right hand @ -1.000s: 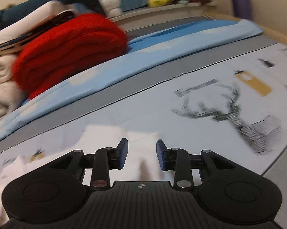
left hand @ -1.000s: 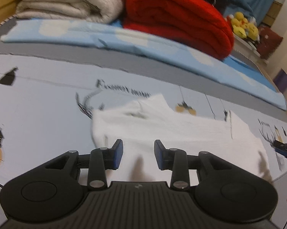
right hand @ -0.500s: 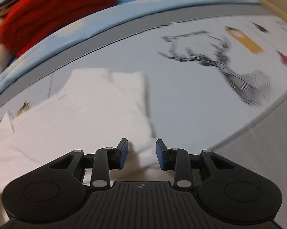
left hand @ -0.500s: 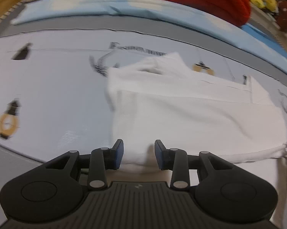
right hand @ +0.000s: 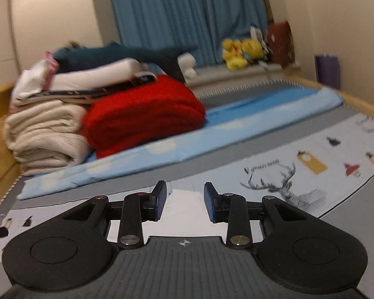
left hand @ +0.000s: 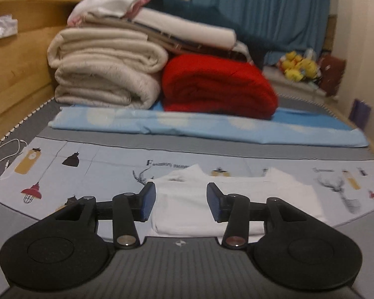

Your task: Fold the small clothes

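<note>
White garment (left hand: 226, 206), folded flat on the printed bed sheet (left hand: 99, 164), near centre.
Left gripper (left hand: 181, 200): jaws just widened, apart, holding nothing, above the garment's left part. Right gripper (right hand: 184, 200): partly open, empty, over its right edge. Likely light, limp, wrinkle-prone; take hold at corners or hem.

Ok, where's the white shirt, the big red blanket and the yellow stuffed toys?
white shirt (left hand: 187, 199): left wrist view, the flat folded middle, seen between the fingers.
red blanket (left hand: 219, 87): left wrist view, middle of the rolled bundle.
yellow stuffed toys (right hand: 241, 49): right wrist view, middle of the heap by the curtain.
</note>
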A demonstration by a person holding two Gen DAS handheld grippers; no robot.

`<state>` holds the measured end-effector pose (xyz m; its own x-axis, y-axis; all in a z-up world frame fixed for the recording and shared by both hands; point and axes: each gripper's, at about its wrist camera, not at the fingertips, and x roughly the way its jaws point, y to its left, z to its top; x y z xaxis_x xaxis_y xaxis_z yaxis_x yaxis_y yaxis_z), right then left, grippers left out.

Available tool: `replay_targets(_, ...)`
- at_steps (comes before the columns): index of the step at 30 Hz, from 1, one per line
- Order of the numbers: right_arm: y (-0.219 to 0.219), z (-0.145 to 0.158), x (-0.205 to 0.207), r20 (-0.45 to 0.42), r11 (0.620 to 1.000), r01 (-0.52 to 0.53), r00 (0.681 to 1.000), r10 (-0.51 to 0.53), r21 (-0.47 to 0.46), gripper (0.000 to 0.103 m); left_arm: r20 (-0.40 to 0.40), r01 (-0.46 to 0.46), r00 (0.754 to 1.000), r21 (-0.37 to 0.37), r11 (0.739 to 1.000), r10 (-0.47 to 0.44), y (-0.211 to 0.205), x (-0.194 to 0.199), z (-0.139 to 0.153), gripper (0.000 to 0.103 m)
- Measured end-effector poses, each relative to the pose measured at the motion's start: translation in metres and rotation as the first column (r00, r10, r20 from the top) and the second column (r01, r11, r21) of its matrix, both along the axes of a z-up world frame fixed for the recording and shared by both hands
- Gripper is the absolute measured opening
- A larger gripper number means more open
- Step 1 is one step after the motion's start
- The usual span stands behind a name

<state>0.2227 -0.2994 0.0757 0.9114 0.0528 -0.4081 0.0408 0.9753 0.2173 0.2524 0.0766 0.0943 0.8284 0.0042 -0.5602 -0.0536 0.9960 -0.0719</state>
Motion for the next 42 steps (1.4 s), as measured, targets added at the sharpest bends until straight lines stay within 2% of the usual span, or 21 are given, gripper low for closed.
replay_targets(4, -0.015, -0.002, -0.051, -0.022, 1.0, -0.01, 1.0, 0.01, 0.003, 0.035, 0.06, 0.045, 0.997, 0.056, 0.997, -0.048, -0.009, -0.076, 0.015, 0.058)
replay_targets(7, -0.021, -0.01, -0.083, -0.063, 1.0, -0.005, 0.998, 0.006, 0.022, 0.035, 0.065, 0.076, 0.995, 0.093, 0.993, -0.082, -0.011, -0.13, 0.004, 0.058)
replay_targets(9, -0.025, -0.021, -0.098, -0.077, 1.0, -0.008, 0.997, 0.009, 0.02, 0.035, 0.049, 0.087, 0.994, 0.104, 0.991, -0.093, -0.01, -0.153, -0.014, 0.057)
replay_targets(10, -0.026, -0.028, -0.106, -0.085, 1.0, -0.004, 0.996, 0.005, 0.013, 0.035, 0.034, 0.088, 0.995, 0.107, 0.99, -0.092, -0.01, -0.162, -0.029, 0.055)
replay_targets(11, -0.027, -0.036, -0.113, -0.094, 1.0, -0.002, 0.996, 0.003, 0.004, 0.035, 0.026, 0.088, 0.996, 0.112, 0.99, -0.091, -0.01, -0.169, -0.042, 0.047)
replay_targets(12, -0.029, -0.047, -0.118, -0.105, 1.0, 0.003, 0.994, -0.003, -0.004, 0.035, 0.004, 0.093, 0.996, 0.127, 0.988, -0.094, -0.01, -0.175, -0.06, 0.032)
replay_targets(14, -0.033, -0.07, -0.128, -0.129, 1.0, 0.017, 0.991, -0.019, -0.019, 0.035, -0.139, 0.084, 0.988, 0.136, 0.987, -0.065, -0.011, -0.173, -0.089, 0.013)
replay_targets(15, -0.033, -0.083, -0.131, -0.158, 0.999, 0.022, 0.987, -0.027, -0.033, 0.035, -0.2, 0.071, 0.978, 0.075, 0.995, -0.055, -0.007, -0.172, -0.098, 0.013)
replay_targets(16, -0.034, -0.094, -0.132, -0.214, 0.998, 0.04, 0.976, -0.047, -0.041, 0.035, -0.22, 0.068, 0.973, 0.016, 0.998, -0.063, -0.003, -0.171, -0.103, 0.013)
replay_targets(17, -0.037, -0.099, -0.132, -0.245, 0.998, 0.059, 0.968, -0.06, -0.015, 0.035, -0.23, 0.065, 0.971, -0.012, 0.998, -0.066, 0.0, -0.17, -0.106, 0.012)
replay_targets(19, -0.039, -0.106, -0.132, -0.257, 0.998, 0.05, 0.966, -0.037, 0.043, 0.035, -0.231, 0.064, 0.972, 0.042, 0.997, -0.053, -0.001, -0.169, -0.11, 0.012)
replay_targets(21, -0.034, -0.108, -0.133, -0.245, 0.999, 0.036, 0.969, -0.04, -0.022, 0.035, -0.244, 0.062, 0.969, 0.061, 0.996, -0.046, 0.002, -0.166, -0.115, 0.012)
replay_targets(23, -0.029, -0.108, -0.134, -0.24, 0.997, 0.021, 0.97, -0.037, -0.07, 0.035, -0.264, 0.044, 0.964, 0.017, 0.999, -0.038, 0.008, -0.164, -0.118, 0.013)
replay_targets(26, -0.03, -0.111, -0.135, -0.26, 0.999, 0.023, 0.965, -0.035, -0.047, 0.035, -0.293, 0.017, 0.956, -0.033, 0.999, -0.026, 0.016, -0.159, -0.121, 0.013)
replay_targets(32, -0.031, -0.115, -0.136, -0.281, 0.999, 0.03, 0.959, -0.041, -0.041, 0.035, -0.311, 0.006, 0.95, -0.05, 0.999, -0.021, 0.022, -0.155, -0.121, 0.013)
replay_targets(34, -0.03, -0.116, -0.135, -0.285, 0.998, 0.03, 0.958, -0.043, -0.049, 0.035, -0.32, -0.017, 0.947, -0.076, 0.997, -0.008, 0.028, -0.155, -0.123, 0.013)
replay_targets(39, -0.044, -0.13, -0.127, -0.362, 0.997, 0.076, 0.93, -0.065, 0.015, 0.035, -0.397, -0.111, 0.918, -0.2, 0.973, 0.023, 0.053, -0.15, -0.135, 0.013)
replay_targets(42, -0.053, -0.147, -0.124, -0.43, 0.993, 0.098, 0.901, -0.06, 0.067, 0.034, -0.448, -0.137, 0.894, -0.216, 0.967, 0.027, 0.059, -0.147, -0.144, 0.014)
